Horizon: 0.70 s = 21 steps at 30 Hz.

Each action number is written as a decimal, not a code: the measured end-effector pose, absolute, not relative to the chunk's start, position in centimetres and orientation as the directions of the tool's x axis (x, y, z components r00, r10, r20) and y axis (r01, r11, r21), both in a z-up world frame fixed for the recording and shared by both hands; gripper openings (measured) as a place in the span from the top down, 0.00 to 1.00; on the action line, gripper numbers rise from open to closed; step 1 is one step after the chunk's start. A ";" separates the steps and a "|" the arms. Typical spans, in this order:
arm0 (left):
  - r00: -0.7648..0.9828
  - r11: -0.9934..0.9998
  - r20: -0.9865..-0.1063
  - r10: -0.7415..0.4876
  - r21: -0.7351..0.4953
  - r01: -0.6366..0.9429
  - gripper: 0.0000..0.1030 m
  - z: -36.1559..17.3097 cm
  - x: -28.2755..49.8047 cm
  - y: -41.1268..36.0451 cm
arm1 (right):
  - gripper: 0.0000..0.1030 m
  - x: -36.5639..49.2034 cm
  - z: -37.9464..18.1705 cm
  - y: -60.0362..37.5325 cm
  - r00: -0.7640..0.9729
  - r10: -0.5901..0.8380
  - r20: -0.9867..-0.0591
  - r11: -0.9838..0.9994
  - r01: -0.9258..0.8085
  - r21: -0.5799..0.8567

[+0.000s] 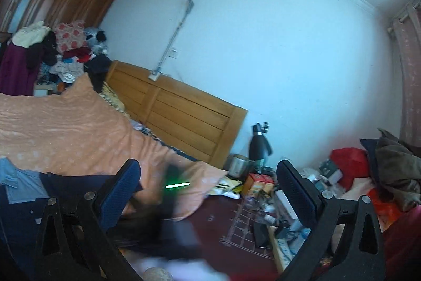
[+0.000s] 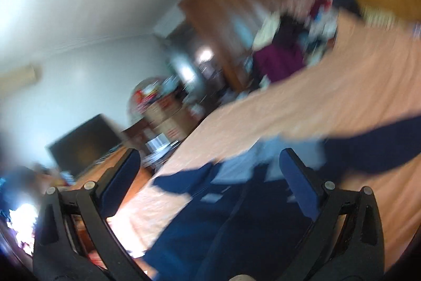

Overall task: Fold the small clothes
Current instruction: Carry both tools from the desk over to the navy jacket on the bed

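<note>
Both claws stand released: left claw [image 1: 208,175] over the bed's cluttered edge, right claw [image 2: 209,162] above the navy garment [image 2: 236,223] spread on the peach bedsheet [image 2: 329,102]. Headboard [image 1: 184,109] rises beyond.

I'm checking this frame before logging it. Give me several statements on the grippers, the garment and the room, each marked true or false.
1. The left gripper stands open with nothing between its fingers. True.
2. The right gripper is clamped on the navy garment. False: its jaws are spread wide and the garment lies beneath them.
3. The navy garment lies on a peach bedspread. True.
4. The wooden headboard stands against a green wall. False: the wall is white.
5. A black bottle stands beside the headboard. True.
</note>
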<state>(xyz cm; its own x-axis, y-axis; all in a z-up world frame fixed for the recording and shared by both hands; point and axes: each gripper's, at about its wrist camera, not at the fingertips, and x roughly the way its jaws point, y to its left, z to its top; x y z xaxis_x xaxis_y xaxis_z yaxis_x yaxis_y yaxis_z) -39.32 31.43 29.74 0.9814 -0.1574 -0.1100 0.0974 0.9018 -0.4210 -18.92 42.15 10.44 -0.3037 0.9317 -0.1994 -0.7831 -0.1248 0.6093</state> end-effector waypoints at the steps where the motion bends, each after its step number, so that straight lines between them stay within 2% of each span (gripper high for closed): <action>1: 0.978 0.901 -0.113 -0.175 -0.420 0.113 0.00 29.9 -38.8 31.1 | 0.00 -19.3 9.0 43.5 -0.341 0.912 -0.227 -0.137 -0.776 0.616; 3: 0.976 0.908 -0.120 -0.182 -0.402 0.120 0.00 30.1 -38.5 30.7 | 0.00 -20.2 4.8 45.8 -0.410 0.848 -0.334 -0.120 -0.765 0.633; 5: 0.980 0.935 -0.142 -0.138 -0.345 0.081 0.00 30.5 -39.6 30.9 | 0.00 -22.0 2.9 44.8 -0.462 0.801 -0.382 -0.124 -0.751 0.648; 8: 0.993 0.961 -0.111 0.049 -0.266 -0.077 0.00 31.2 -43.5 34.5 | 0.00 -23.5 0.2 40.7 -0.397 0.770 -0.499 -0.110 -0.853 0.509; 9: 0.989 0.959 -0.106 0.099 -0.256 -0.123 0.00 31.2 -44.3 36.0 | 0.00 -23.9 0.1 39.5 -0.374 0.771 -0.515 -0.097 -0.869 0.485; 10: 0.975 0.946 -0.093 0.201 -0.240 -0.218 0.00 31.4 -46.0 37.9 | 0.00 -23.4 0.0 38.4 -0.362 0.776 -0.517 -0.086 -0.872 0.482; 12: 0.937 0.907 -0.047 0.347 -0.237 -0.348 0.00 31.9 -49.0 40.9 | 0.00 -22.8 1.2 36.1 -0.320 0.803 -0.502 -0.063 -0.884 0.463; 14: 0.897 0.862 0.009 0.443 -0.280 -0.423 0.00 32.5 -52.0 43.3 | 0.00 -24.0 5.3 33.7 -0.223 0.863 -0.454 -0.041 -0.925 0.377; 16: 0.859 0.831 0.045 0.509 -0.283 -0.478 0.00 33.3 -53.9 44.5 | 0.00 -23.7 9.6 31.7 -0.062 0.930 -0.362 0.027 -0.971 0.238; 19: 0.779 0.782 0.110 0.617 -0.195 -0.592 0.00 34.1 -55.4 44.6 | 0.00 -21.6 13.1 29.3 0.207 0.960 -0.188 0.224 -0.972 0.073; 20: 0.756 0.765 0.127 0.642 -0.166 -0.622 0.00 34.0 -55.6 44.6 | 0.00 -20.5 13.1 29.0 0.253 0.953 -0.166 0.266 -0.962 0.058; 21: 0.739 0.751 0.136 0.660 -0.144 -0.644 0.00 33.6 -55.5 44.7 | 0.00 -18.5 12.6 29.6 0.286 0.936 -0.207 0.303 -0.951 0.057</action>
